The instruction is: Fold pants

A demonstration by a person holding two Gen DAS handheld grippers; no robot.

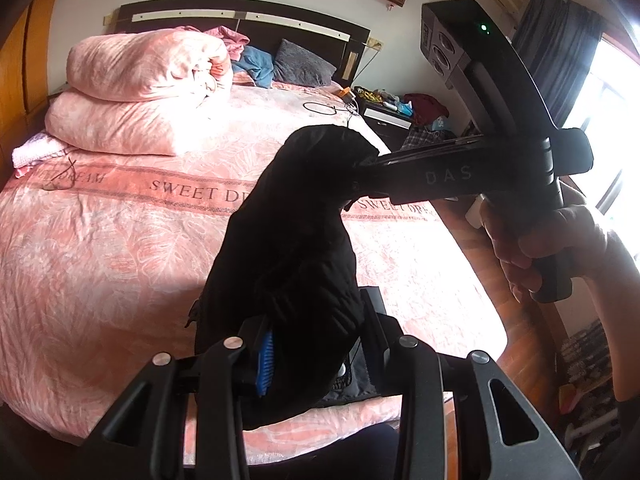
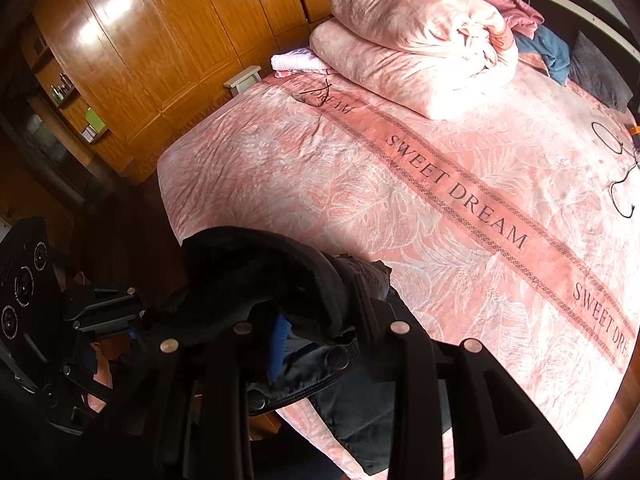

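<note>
- My left gripper (image 1: 316,356) is clamped on a bunched fold of the black, thick-fabric pants (image 1: 288,248); the blue pad (image 1: 266,364) on one finger presses right into the cloth.
- From those fingers the pants rise as a dark ridge, up and away toward my right gripper (image 1: 366,168), which comes in from the right side of the left wrist view and bites the far end of the same fabric.
- My hand (image 1: 532,240) is wrapped round that right gripper's black handle, with a green light glowing on the unit above it.
- Switching to the right wrist view: my right gripper (image 2: 320,344) is closed on the waistband end of the black pants (image 2: 280,276), snaps and a stitched hem showing just beneath the fingers, a blue pad (image 2: 280,340) buried in the cloth.
- A loose panel of the pants hangs below those fingers, over the near edge of the bed.
- At the left edge of this view sits my left gripper (image 2: 138,326), its tips lost in the dark fabric.
- So the pants are held up between both grippers, above the near corner of the bed's pink leaf-print bedspread (image 1: 100,248), which carries a "SWEET DREAM" band.
- Further out, a folded pink duvet (image 1: 144,88) is stacked near the dark headboard (image 1: 248,20), well apart from the pants.
- A wooden wardrobe (image 2: 168,40) stands beyond the bed's far side.
</note>
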